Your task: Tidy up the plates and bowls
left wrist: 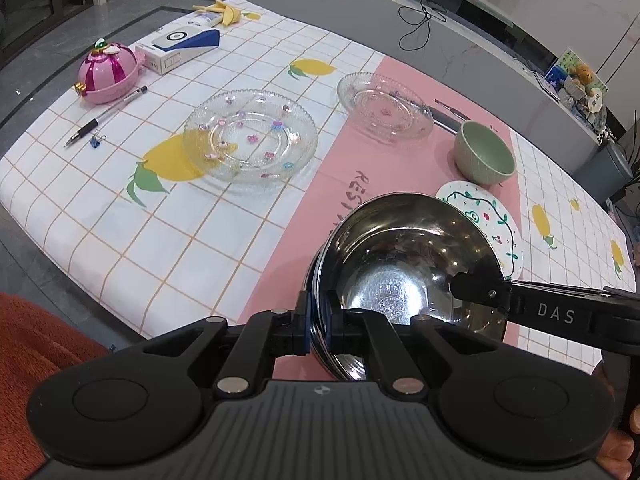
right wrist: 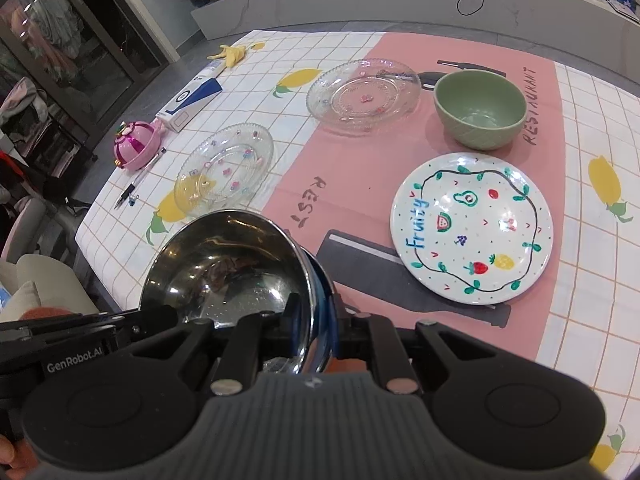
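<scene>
A steel bowl (left wrist: 404,264) is held up above the table's near edge, tilted. My left gripper (left wrist: 319,320) is shut on its left rim. My right gripper (right wrist: 316,316) is shut on its right rim; the bowl also shows in the right wrist view (right wrist: 224,264). The right gripper's arm reaches in from the right in the left wrist view (left wrist: 520,300). On the table lie a painted fruit plate (right wrist: 472,228), a green bowl (right wrist: 480,110), a small glass plate (right wrist: 364,92) and a larger glass plate (right wrist: 226,168).
At the far left of the cloth stand a pink jewel box (left wrist: 108,72), a pen (left wrist: 106,116), a binder clip (left wrist: 95,139), a white and blue box (left wrist: 176,50) and a banana peel (left wrist: 222,12). A grey counter (left wrist: 440,28) runs behind the table.
</scene>
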Motion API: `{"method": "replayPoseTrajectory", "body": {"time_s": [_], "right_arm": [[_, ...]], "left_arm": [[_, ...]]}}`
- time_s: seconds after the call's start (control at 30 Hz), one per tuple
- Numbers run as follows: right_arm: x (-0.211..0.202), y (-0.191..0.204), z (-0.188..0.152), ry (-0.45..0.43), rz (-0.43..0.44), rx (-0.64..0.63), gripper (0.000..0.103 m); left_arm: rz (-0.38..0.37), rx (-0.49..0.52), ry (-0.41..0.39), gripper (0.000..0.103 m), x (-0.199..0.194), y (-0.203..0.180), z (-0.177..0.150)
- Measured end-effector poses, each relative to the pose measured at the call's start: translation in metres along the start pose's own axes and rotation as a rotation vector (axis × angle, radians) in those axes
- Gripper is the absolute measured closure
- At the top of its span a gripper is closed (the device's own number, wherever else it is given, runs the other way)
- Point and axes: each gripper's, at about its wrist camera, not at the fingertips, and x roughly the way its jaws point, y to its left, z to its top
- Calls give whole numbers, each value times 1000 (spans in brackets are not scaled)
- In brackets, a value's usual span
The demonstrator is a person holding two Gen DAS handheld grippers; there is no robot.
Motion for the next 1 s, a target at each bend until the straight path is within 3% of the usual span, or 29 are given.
{"method": "replayPoseTrajectory", "body": {"time_s": [0.13,0.27,0.63,0.83,1.0], "right_arm": [[0,2,0,-2,-6,-16,87],[1,5,0,-5,-12,-35,82],[-10,3,0,-33,37,-38,58],[-28,-9,6,-110,70,-6,48],[-37,-34,16,-183,74,91,44]], "left_arm": [[2,0,15,96,3,0,0],[-3,0,15,89,3,0,1],[-13,14,-38,83,-11,-4,10],[-73,51,-95,81,-24,-13,23],[-113,130,-109,81,-23,-39,41]]}}
